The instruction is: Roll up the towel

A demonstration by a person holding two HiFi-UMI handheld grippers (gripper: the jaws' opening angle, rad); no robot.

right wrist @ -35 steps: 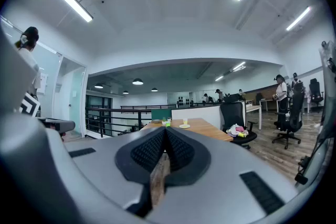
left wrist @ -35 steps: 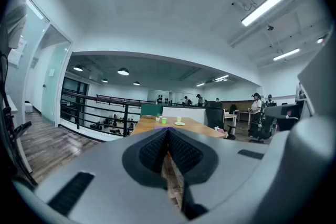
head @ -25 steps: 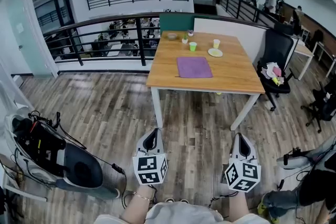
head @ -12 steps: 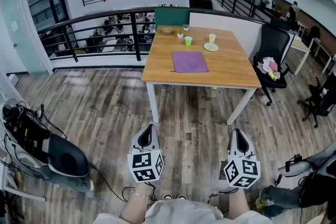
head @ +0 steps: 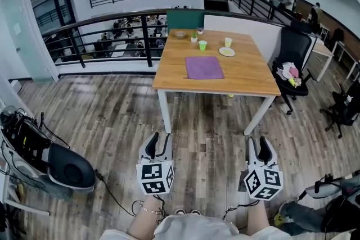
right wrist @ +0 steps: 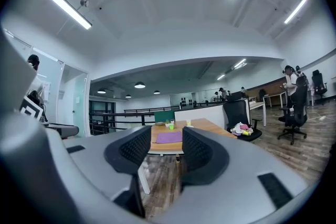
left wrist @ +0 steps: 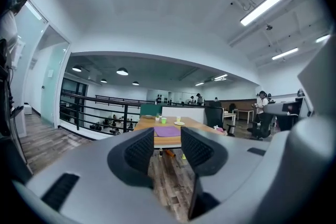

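A matt purple cloth towel (head: 205, 67) lies at upper centre on a table (head: 247, 78) with a smooth, warm-toned wood top and white-painted legs. The floor (head: 112, 115) across the middle of the frame is grey-brown wood-grain plank with a faint sheen. A dark metal railing (head: 112, 31) runs along the upper left, beside a frosted glass panel (head: 25, 31). At right, an office chair (head: 295, 50) shows matt black upholstery. A green cup (head: 202, 45), plastic by its look, stands at the table's far end.
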